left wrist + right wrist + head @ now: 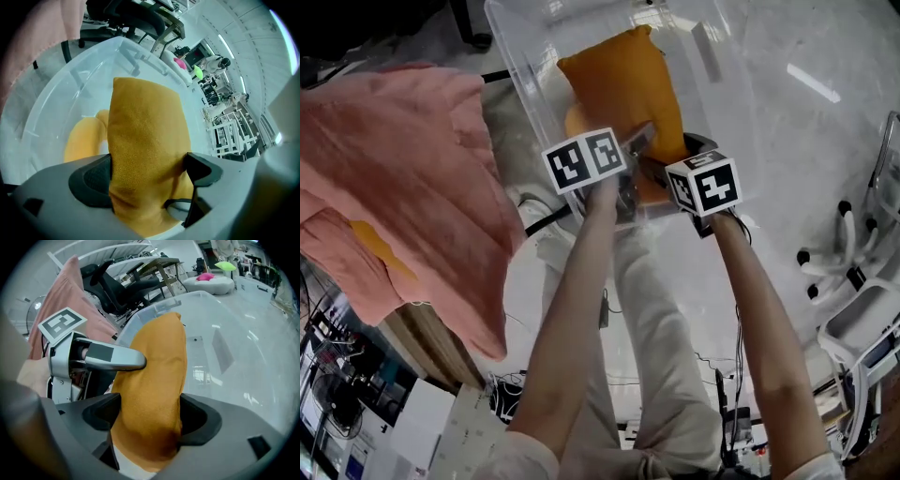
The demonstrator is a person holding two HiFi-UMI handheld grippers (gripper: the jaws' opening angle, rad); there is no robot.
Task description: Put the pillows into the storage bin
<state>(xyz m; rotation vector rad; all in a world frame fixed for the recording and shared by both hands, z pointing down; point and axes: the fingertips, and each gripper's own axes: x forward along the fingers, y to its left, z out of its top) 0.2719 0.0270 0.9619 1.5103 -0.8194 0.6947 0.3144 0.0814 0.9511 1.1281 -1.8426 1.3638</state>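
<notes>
**Pink cloth** (403, 187): far left, draped in folds beside the bin. No part in the task.

**Storage bin** (520, 56): clear plastic, open top, on the pale floor ahead.

**Second pillow** (82, 140): paler orange, lies on the bin floor, partly covered by the held one.

**Left gripper** (147, 185): jaws wide, pads pressed into the near end of the pillow, fabric bulging between them.

**Pillow** (145, 136): orange, nubbly cover. Stands on edge and reaches from both sets of jaws down inside the bin walls. Cannot tell whether the far end rests on the bottom.

**Right gripper** (150, 420): just beside the left one, jaws equally wide, clamped on the same near end.

**Handling (a judgement):**
- Light and soft, squashes readily under the pads, so likely to sag and fold wherever unsupported.
- Not fragile; the grainy cover looks unlikely to slip.
- Best hold seems to be along one edge with the two grips side by side, as here, which keeps the body narrow enough to pass between the walls.
- Safe to drop from low over the other pillow.
</notes>
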